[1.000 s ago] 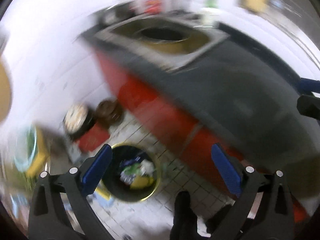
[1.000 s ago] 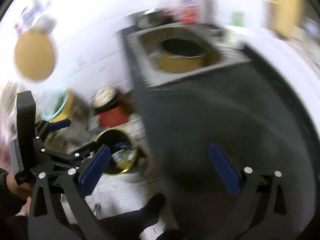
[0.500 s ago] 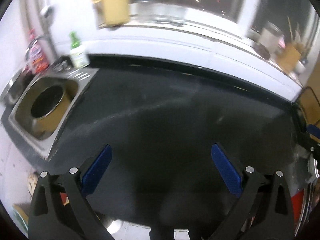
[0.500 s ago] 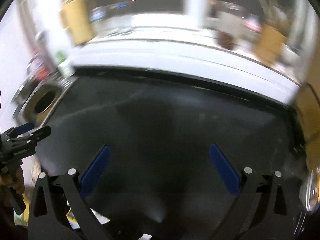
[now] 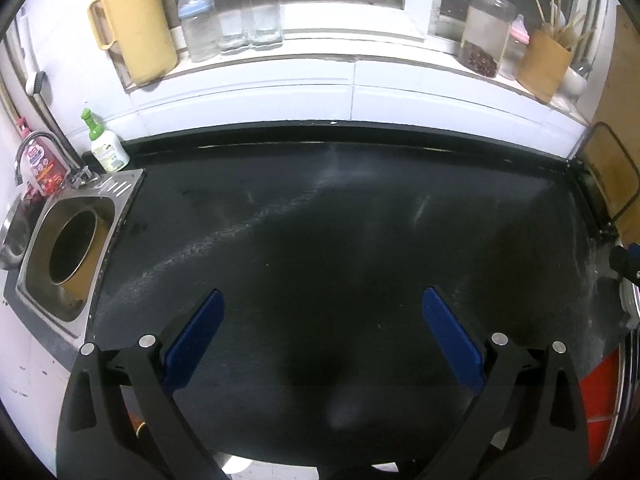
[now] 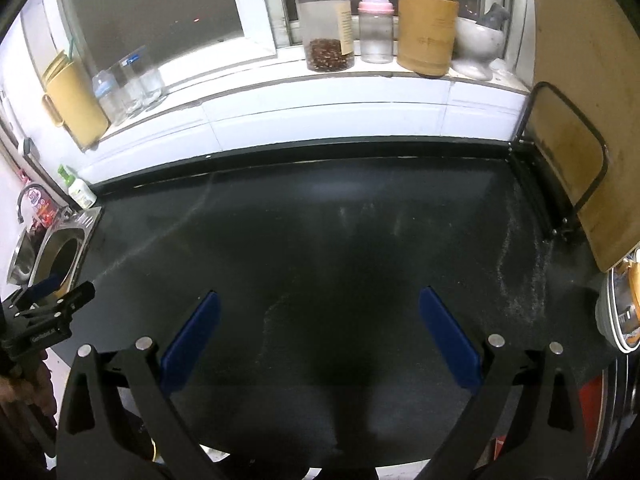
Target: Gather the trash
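Observation:
Both views face a black countertop (image 5: 320, 220) below a window. I see no trash on it and the bin is out of view. My left gripper (image 5: 320, 332) is open and empty above the counter's front edge. My right gripper (image 6: 318, 330) is open and empty, also above the front edge. The left gripper also shows at the left edge of the right wrist view (image 6: 48, 308). A bit of the right gripper shows at the right edge of the left wrist view (image 5: 628, 258).
A steel sink (image 5: 60, 252) with a round pot in it lies at the counter's left end, beside a green-capped bottle (image 5: 104, 148). The sill holds a yellow jug (image 5: 136, 20), bottles, a jar (image 6: 326, 24) and a utensil holder (image 6: 426, 28). A wooden board (image 6: 580, 120) in a rack stands right.
Both grippers swung up and right, from the bin on the floor by the red cabinet to the countertop. Both stayed open and empty.

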`<action>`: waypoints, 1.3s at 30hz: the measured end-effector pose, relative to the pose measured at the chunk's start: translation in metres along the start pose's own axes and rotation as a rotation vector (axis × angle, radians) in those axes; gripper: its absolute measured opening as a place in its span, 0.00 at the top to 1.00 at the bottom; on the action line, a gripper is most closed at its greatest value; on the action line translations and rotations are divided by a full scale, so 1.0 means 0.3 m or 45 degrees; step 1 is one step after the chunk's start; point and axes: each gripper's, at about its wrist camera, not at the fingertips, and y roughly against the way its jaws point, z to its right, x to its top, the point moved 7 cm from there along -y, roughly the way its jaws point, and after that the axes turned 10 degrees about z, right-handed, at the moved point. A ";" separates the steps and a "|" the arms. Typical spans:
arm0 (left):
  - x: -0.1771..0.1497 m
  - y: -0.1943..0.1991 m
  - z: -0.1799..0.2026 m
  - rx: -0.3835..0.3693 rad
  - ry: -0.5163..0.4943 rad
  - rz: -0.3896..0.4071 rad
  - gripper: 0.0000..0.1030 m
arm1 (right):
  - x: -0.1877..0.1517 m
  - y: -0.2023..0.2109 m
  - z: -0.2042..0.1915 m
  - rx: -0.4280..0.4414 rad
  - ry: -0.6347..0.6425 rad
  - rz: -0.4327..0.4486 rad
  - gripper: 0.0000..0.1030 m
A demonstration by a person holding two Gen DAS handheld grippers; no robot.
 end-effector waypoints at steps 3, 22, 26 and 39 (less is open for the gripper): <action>0.003 0.000 0.014 0.004 -0.007 -0.001 0.06 | 0.003 -0.012 0.007 0.003 0.011 -0.012 0.07; 0.006 -0.029 0.015 0.017 0.002 -0.026 0.06 | 0.019 -0.046 -0.008 0.026 0.027 -0.036 0.07; 0.004 -0.035 0.015 0.017 -0.004 -0.031 0.06 | 0.024 -0.054 -0.010 0.024 0.029 -0.036 0.07; 0.008 -0.050 0.005 0.019 0.011 -0.037 0.07 | 0.025 -0.076 -0.020 0.028 0.040 -0.047 0.07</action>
